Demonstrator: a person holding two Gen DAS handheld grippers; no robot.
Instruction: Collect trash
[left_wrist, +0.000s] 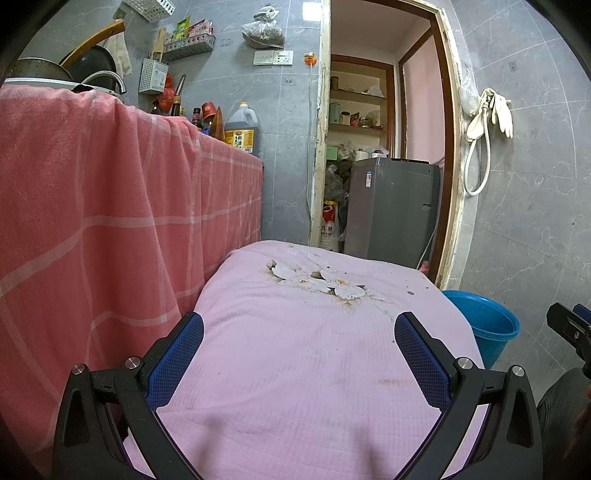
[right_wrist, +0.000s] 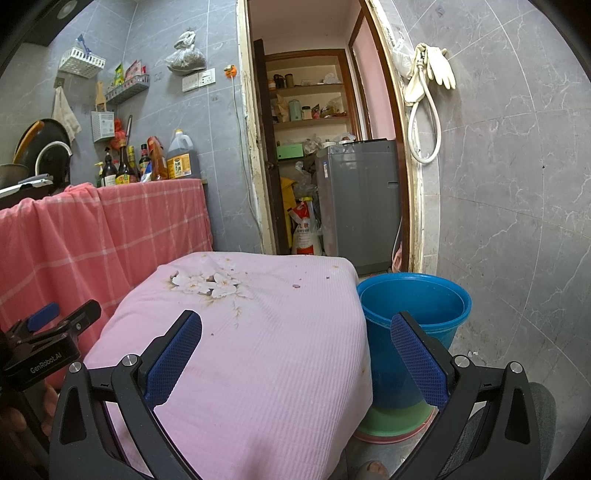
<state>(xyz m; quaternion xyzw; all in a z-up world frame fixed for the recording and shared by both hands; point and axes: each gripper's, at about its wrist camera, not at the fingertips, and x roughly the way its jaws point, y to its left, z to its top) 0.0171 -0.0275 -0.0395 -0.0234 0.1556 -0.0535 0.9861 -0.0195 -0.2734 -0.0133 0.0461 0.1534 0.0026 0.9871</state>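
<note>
Where the pink cloth (right_wrist: 258, 350) ends, blue bucket (right_wrist: 413, 314) just beside; both grippers' jaws spread, empty.

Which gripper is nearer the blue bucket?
Right. The right gripper hangs open with one of its fingers in front of the blue bucket; the left gripper is open over the pink cloth, bucket off to its right.

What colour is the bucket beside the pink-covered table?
Blue bucket, clearest in the right wrist view.
</note>
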